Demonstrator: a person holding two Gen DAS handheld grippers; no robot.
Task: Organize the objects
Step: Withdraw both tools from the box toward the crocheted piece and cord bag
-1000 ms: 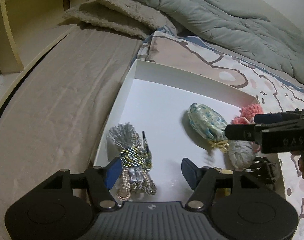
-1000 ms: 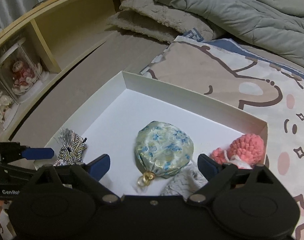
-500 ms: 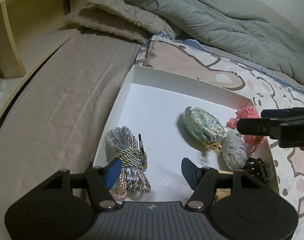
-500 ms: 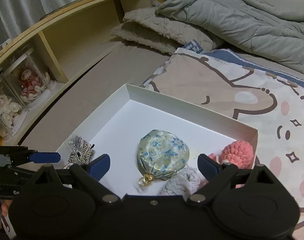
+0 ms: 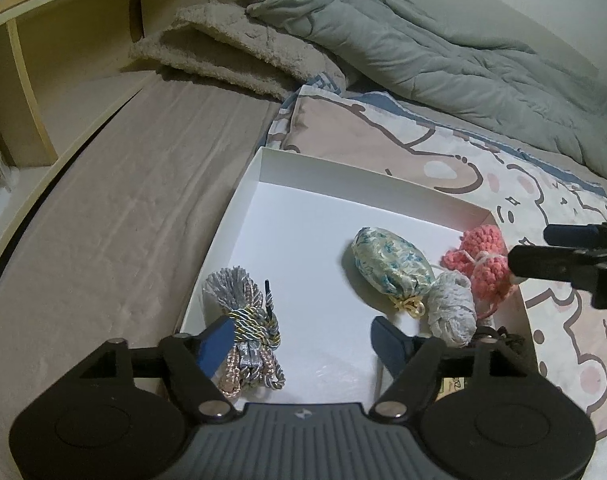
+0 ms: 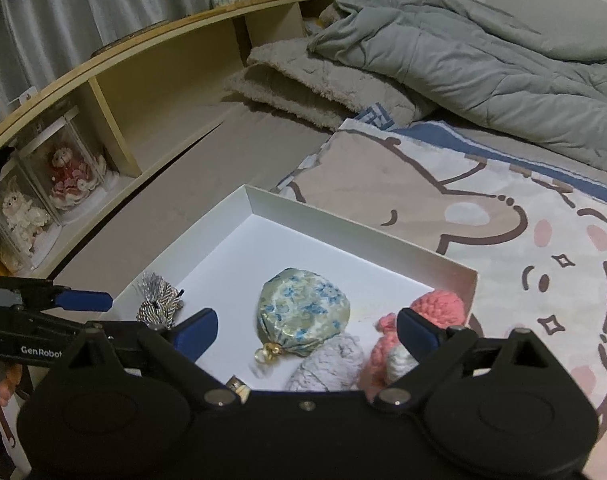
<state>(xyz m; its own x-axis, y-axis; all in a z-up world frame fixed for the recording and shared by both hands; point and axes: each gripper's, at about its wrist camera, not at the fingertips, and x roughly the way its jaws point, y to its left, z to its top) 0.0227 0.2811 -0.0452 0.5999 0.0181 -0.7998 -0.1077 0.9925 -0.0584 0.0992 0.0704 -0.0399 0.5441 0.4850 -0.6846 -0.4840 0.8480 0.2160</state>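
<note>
On the bed, a white box (image 5: 263, 168) is holding a floral pouch (image 5: 391, 266), tassel bundle (image 5: 243, 320), grey yarn (image 5: 451, 314) and pink crochet piece (image 5: 479, 256); both grippers, left (image 5: 303, 344) and right (image 6: 307, 330), are hovering with jaws open, empty.

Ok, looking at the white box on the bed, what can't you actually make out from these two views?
- Left wrist view: a dark object at the shallow white cardboard box's near right corner, mostly hidden behind the left hand-held gripper.
- Right wrist view: a small metallic item, cut off by the right hand-held gripper's body.
- Right wrist view: the pink crocheted piece, lower part covered by a finger.
- Both views: the box's near wall, out of sight.
</note>
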